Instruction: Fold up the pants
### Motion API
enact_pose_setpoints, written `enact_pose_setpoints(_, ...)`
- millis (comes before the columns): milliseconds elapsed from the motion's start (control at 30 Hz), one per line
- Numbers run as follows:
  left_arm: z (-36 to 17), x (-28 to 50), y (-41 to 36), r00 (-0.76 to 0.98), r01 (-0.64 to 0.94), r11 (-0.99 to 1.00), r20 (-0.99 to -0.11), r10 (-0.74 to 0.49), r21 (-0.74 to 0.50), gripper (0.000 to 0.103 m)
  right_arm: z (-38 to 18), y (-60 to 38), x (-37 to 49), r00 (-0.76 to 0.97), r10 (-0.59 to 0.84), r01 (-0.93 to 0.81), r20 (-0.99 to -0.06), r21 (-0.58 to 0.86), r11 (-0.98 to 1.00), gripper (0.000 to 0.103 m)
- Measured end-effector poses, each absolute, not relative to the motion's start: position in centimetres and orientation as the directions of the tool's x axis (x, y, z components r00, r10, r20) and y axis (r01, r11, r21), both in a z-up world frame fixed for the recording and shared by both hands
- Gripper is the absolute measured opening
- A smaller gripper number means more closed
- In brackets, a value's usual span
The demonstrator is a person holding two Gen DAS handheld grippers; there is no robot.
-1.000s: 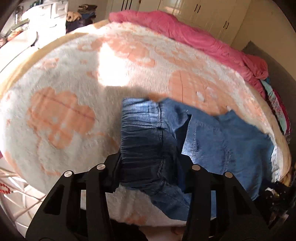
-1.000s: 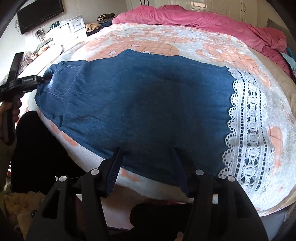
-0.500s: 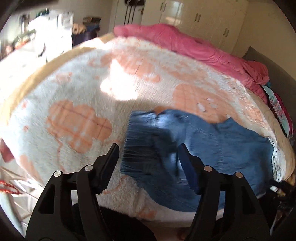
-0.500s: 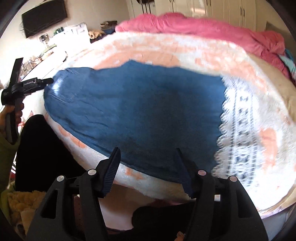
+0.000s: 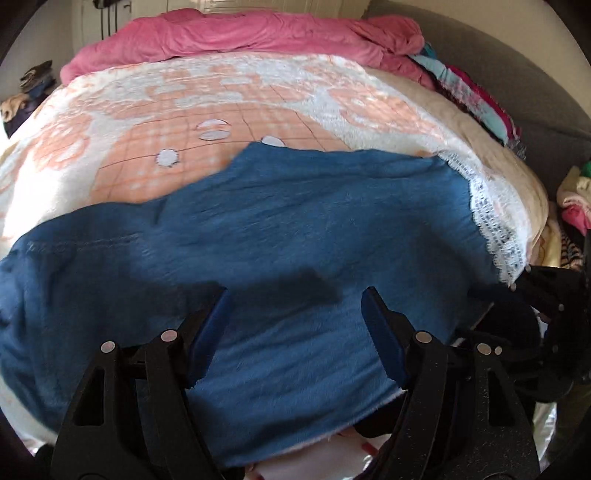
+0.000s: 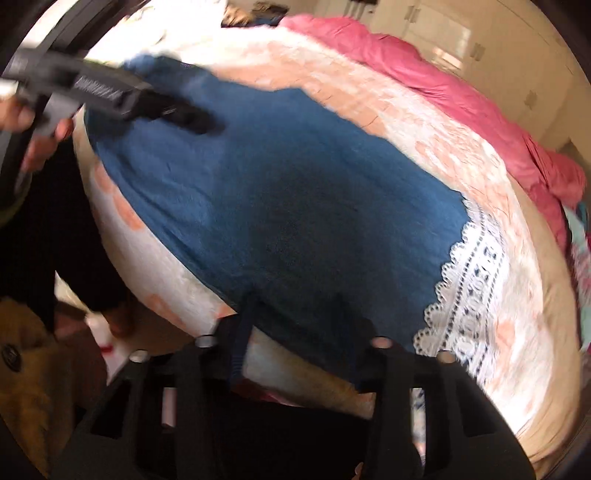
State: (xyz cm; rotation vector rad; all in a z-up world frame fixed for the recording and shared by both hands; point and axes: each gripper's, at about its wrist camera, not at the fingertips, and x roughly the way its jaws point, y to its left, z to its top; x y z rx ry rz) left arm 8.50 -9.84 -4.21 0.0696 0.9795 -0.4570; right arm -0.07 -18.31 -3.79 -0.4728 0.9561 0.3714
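- The left claw is seen spread wide, nothing held between its blue-padded fingers, and it is poised just above the blue pants, where its shadow is cast on the cloth.
- The right claw is likewise seen wide apart and holding nothing, placed at the near edge of the pants where the fabric hangs over the side of the bed; whether its fingers touch the cloth cannot be told, as this view is blurred.
- In the right wrist view the left claw is seen from the side, gripped by a hand and reaching over the far-left end of the pants.
- The pants are laid flat across the front part of the bed, spread sideways, with the white lace hem at the right end.
- The pants are carried by a fleecy cream and peach blanket that covers the bed.
- A crumpled pink duvet is bunched along the far edge of the bed, well apart from the pants.
- A pile of colourful clothes is seen at the right side of the bed, beside the duvet.
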Motion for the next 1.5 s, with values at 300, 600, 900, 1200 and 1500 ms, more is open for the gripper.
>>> enact_pose_setpoints(300, -5.9, 8.2, -9.6, 0.496, 0.411, 0.9, -0.792, -0.356, -0.147, 0.067, -4.7, -18.9, -1.3, 0.452, 0.116, -0.557, -0.884, -0.179, 0.811, 0.001)
enact_pose_setpoints(600, -3.7, 8.2, -8.0, 0.484, 0.413, 0.875, -0.753, -0.445, -0.252, 0.068, -0.4, -22.1, -1.9, 0.527, 0.322, -0.468, -0.786, 0.048, 0.882, 0.026)
enact_pose_setpoints(900, 0.1, 15.3, -7.8, 0.493, 0.37, 0.907, -0.785, -0.375, -0.201, 0.069, 0.5, -23.1, 3.7, 0.604, 0.293, -0.334, -0.741, 0.099, 0.937, 0.042)
enact_pose_setpoints(1200, -3.5, 22.6, -9.0, 0.361, 0.411, 0.886, -0.855, -0.373, -0.213, 0.059, -2.6, -23.2, 6.2, 0.577, 0.263, -0.27, -0.773, 0.123, 0.955, 0.043)
enact_pose_setpoints(1500, -5.4, 23.5, -10.4, 0.292, 0.457, 0.84, -0.842, -0.454, -0.294, 0.011, -3.2, -23.1, 5.6, 0.604, 0.263, -0.244, -0.753, 0.14, 0.96, 0.044)
